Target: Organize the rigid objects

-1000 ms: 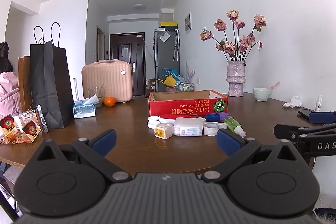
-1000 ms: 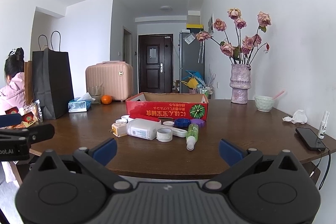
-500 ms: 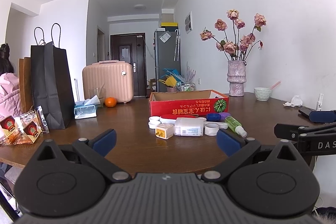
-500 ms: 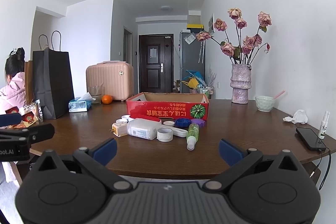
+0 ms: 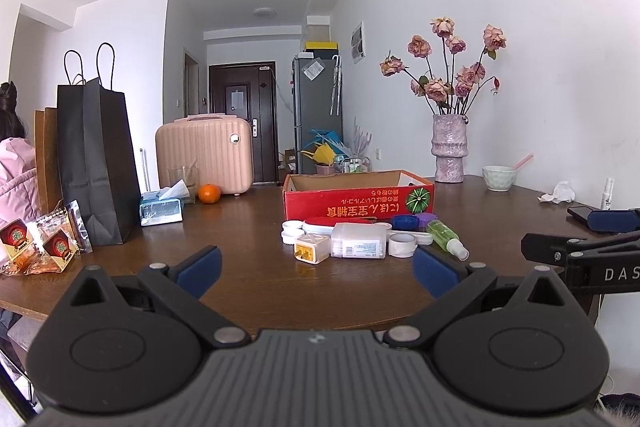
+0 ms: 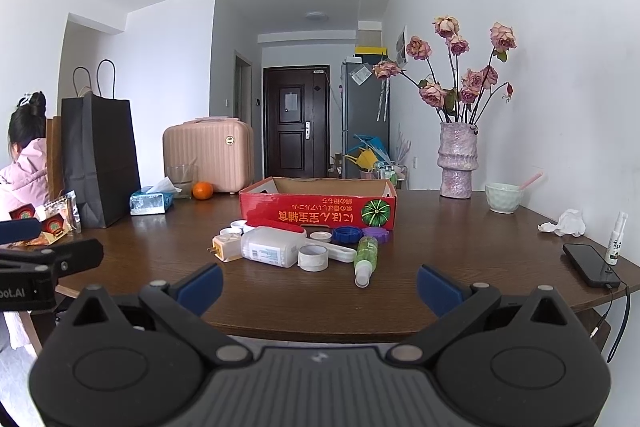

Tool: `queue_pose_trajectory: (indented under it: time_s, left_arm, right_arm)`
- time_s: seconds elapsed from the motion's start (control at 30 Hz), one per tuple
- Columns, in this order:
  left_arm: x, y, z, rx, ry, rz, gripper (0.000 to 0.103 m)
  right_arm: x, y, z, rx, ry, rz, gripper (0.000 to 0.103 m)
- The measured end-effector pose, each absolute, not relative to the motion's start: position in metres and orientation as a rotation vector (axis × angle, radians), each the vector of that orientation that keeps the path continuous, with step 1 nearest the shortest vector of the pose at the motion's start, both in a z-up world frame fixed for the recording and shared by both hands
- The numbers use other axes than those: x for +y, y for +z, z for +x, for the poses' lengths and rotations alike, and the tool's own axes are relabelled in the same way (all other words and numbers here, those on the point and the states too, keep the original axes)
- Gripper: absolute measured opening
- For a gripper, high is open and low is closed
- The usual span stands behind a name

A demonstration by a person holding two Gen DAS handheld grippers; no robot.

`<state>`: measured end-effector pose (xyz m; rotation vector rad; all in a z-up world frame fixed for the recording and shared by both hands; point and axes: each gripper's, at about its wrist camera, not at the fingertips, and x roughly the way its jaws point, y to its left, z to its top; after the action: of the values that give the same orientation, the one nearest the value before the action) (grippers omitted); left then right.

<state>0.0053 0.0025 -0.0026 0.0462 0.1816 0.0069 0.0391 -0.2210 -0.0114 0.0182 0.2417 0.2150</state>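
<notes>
A red cardboard box [image 5: 358,201] [image 6: 318,211] stands open on the brown table [image 5: 240,267]. In front of it lie a white plug adapter [image 5: 312,248] [image 6: 226,248], a clear swab box [image 5: 360,246] [image 6: 270,250], a tape roll [image 5: 401,245] [image 6: 313,257], a green spray bottle [image 5: 446,239] [image 6: 366,255], a blue lid [image 5: 406,223] [image 6: 347,235], a purple lid [image 6: 378,234] and small white lids [image 5: 291,227]. My left gripper [image 5: 316,269] and right gripper [image 6: 318,283] are open and empty, near the table's front edge, short of the items.
A black paper bag [image 5: 94,163], snack packets [image 5: 36,247], a tissue pack [image 5: 161,211], an orange [image 5: 209,193] and a pink case [image 5: 204,159] are at left. A vase [image 6: 457,163], bowl [image 6: 503,197], crumpled tissue [image 6: 564,223], phone [image 6: 590,265] and small bottle [image 6: 616,239] are at right. A person [image 6: 24,167] sits far left.
</notes>
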Motion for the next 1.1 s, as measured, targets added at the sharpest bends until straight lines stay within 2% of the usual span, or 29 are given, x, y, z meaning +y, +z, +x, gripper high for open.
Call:
queue_pose_trajectory:
  time_s: [0.3,0.6,0.9,1.1]
  left_arm:
    - [0.003,-0.007,0.007,0.179,0.014,0.056,0.103]
    - [0.012,-0.019,0.045,0.203,0.074,0.074,0.103]
    - [0.027,-0.034,0.120,0.247,0.135,0.058,0.103]
    - [0.031,-0.037,0.180,0.323,0.040,0.066,0.103]
  right_arm:
    - [-0.221,-0.014,0.042,0.237,0.207,0.011,0.103]
    - [-0.232,-0.027,0.083,0.272,0.127,0.055,0.103]
    - [-0.240,-0.038,0.155,0.365,0.127,0.110,0.103]
    - [-0.219,-0.050,0.209,0.386,0.124,0.000,0.103]
